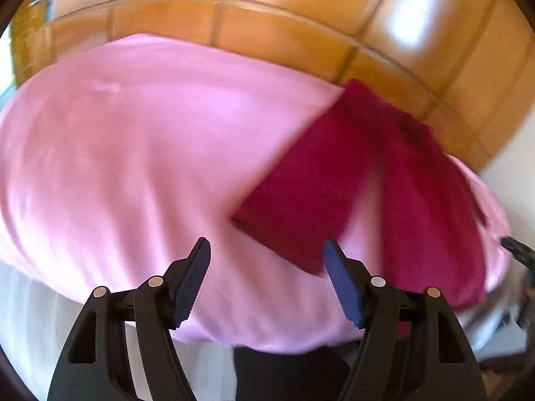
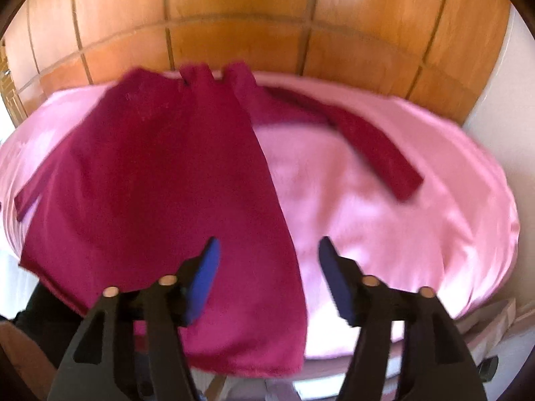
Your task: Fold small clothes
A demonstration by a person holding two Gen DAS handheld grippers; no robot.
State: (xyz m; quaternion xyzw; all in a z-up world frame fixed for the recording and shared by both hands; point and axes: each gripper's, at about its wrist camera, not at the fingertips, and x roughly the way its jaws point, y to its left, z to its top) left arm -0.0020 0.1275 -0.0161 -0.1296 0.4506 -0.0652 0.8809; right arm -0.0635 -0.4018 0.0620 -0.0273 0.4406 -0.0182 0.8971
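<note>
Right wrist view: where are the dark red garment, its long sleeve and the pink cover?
dark red garment (image 2: 160, 180), right wrist view, middle of body
long sleeve (image 2: 374, 153), right wrist view, mid-length
pink cover (image 2: 418, 234), right wrist view, bare area

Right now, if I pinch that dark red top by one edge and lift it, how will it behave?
The dark red top would probably droop and trail: it lies flat and limp, its sleeve bent across the pink sheet. It looks fuzzy, so it should grip rather than slip. That glossy sheet may let it slide if pushed.
</note>
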